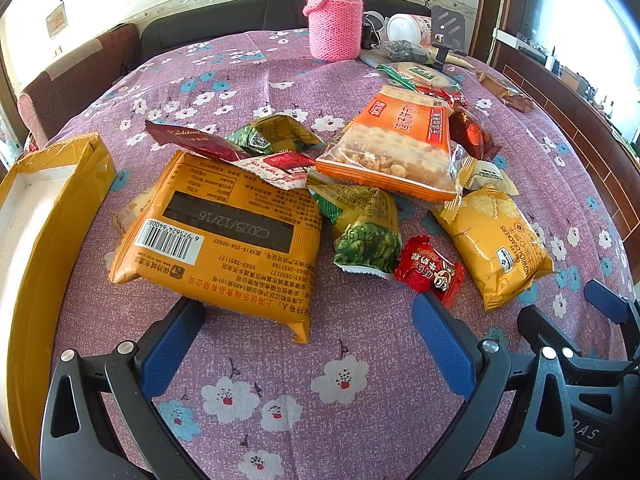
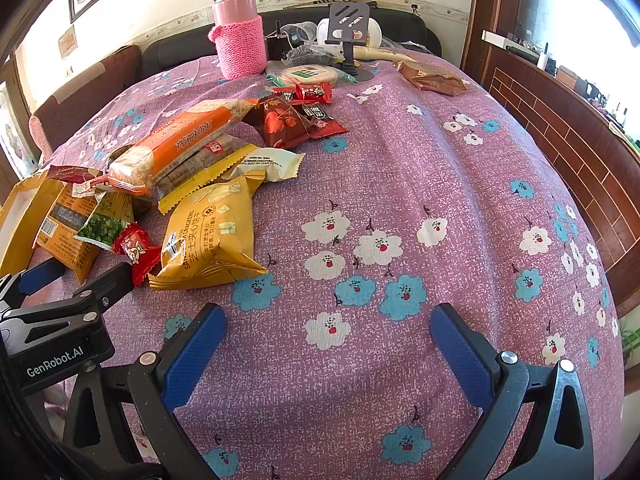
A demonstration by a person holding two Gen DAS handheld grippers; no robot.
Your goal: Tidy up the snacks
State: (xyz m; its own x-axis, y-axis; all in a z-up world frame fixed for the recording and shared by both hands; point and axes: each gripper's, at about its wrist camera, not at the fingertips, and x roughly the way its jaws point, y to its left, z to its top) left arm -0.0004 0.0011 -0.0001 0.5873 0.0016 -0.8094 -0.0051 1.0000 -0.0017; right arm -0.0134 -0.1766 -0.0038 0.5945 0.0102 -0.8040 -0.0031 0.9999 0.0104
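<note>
A heap of snack packets lies on the flowered purple tablecloth (image 2: 400,168). My left gripper (image 1: 308,306) stands open just in front of a large orange packet (image 1: 224,232) that lies barcode side up; the packet's near edge sits between the fingertips. Right of it are a green pea packet (image 1: 368,236), a red candy (image 1: 430,270), a yellow sandwich cracker bag (image 1: 492,240) and an orange cracker pack (image 1: 396,148). My right gripper (image 2: 328,312) is open over bare cloth, to the right of the yellow cracker bag (image 2: 208,236), holding nothing.
An open yellow cardboard box (image 1: 60,208) sits at the left table edge. At the back stand a pink flask in a knitted sleeve (image 2: 240,36), a phone stand (image 2: 348,28), a white jar and a brown packet (image 2: 432,78). A wooden partition runs along the right.
</note>
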